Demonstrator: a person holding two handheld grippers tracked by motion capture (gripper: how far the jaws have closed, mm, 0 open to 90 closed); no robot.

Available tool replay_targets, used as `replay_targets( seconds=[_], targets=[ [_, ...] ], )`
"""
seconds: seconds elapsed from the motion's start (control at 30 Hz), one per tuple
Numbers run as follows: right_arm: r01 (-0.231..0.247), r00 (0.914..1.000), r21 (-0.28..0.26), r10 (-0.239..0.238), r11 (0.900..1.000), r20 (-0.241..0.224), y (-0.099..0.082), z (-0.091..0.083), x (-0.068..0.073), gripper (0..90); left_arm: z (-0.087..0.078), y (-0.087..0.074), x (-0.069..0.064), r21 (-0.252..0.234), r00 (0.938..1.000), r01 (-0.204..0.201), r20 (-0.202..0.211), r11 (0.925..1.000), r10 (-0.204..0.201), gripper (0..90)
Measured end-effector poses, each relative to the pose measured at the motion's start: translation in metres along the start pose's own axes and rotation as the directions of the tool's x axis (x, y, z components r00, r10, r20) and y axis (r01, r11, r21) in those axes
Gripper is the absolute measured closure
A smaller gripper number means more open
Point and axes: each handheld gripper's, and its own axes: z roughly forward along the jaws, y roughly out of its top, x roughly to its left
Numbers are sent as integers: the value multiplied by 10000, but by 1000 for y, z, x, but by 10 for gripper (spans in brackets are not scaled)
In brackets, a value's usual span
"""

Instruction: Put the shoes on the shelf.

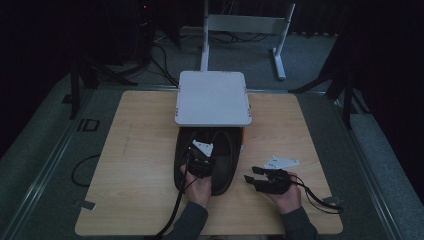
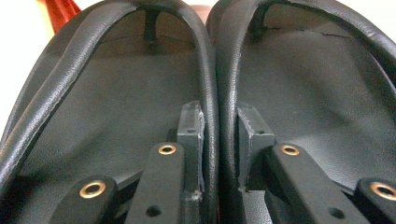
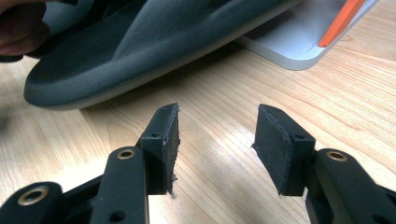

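Observation:
A pair of black sandals (image 1: 226, 161) lies side by side in the middle of the wooden table (image 1: 140, 165), toes toward a white box. My left gripper (image 1: 202, 153) reaches into them from the near side. In the left gripper view its jaws (image 2: 219, 119) are shut on the two inner straps, the left strap (image 2: 205, 70) and the right strap (image 2: 227, 70) squeezed together between the pads. My right gripper (image 1: 251, 174) hovers low over the table just right of the sandals, open with nothing between its fingers (image 3: 217, 122). The nearest sandal (image 3: 140, 46) shows ahead of it, its sole sloping up toward the box.
A flat white box (image 1: 212, 97) sits at the table's far middle, over the sandals' toe end; its edge (image 3: 299, 44) carries an orange part (image 3: 345, 18). A hand (image 3: 18, 28) shows at the upper left of the right gripper view. Cables trail off the table's near edge.

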Motion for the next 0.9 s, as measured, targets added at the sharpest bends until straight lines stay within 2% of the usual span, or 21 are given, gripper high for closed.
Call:
replay_targets(
  seconds=[0.3, 0.47, 0.9],
  targets=[
    [-40, 10000, 68, 40, 10000, 58, -4, 1, -2, 491, 11, 7, -5, -20, 9994, -51, -349, 10000, 50, 741],
    [-115, 9999, -8, 115, 9999, 101, -4, -1, -4, 491, 17, 11, -8, -25, 9994, 3, -336, 10000, -4, 740],
    [-218, 9997, -94, 219, 9997, 109, -6, -3, -7, 491, 32, 24, -9, -155, 9978, 181, -641, 9997, -191, 738]
  ],
)
